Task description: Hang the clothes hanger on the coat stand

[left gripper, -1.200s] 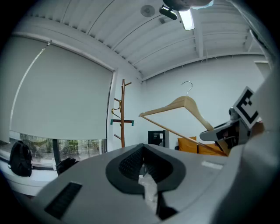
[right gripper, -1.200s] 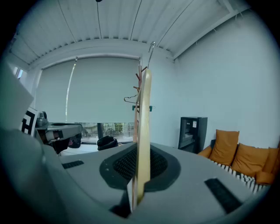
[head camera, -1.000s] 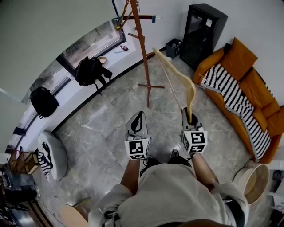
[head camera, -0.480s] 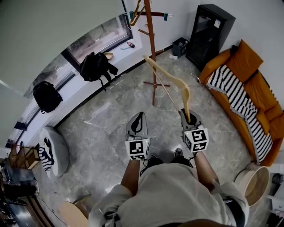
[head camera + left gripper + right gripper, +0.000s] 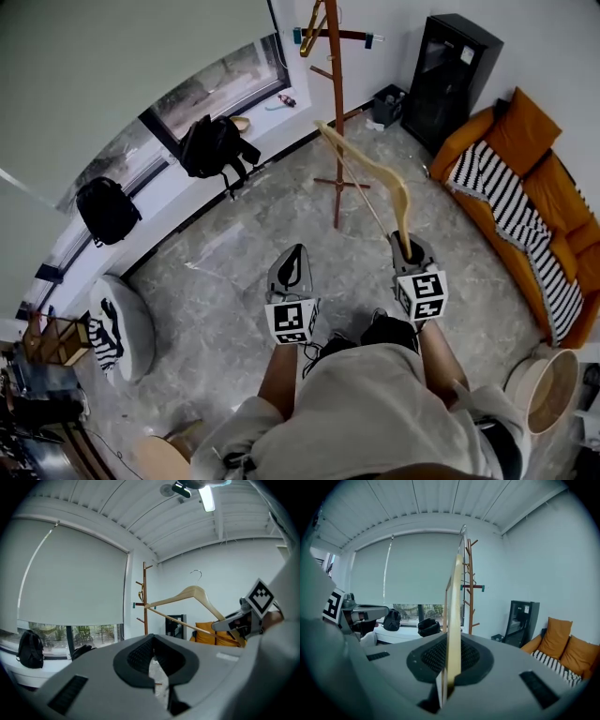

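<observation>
Bright, even daylight fills the room. It enters through the window [image 5: 220,84] and lays a pale sheen on the stone floor [image 5: 234,253], and shadows there are faint and soft. In the left gripper view, a ceiling lamp [image 5: 206,498] burns out to white glare. All three views bow straight lines toward the edges, and both gripper views fade into a dark round border. Close to the lens, your left gripper [image 5: 153,663] and the clothes hanger [image 5: 453,634] look soft.
</observation>
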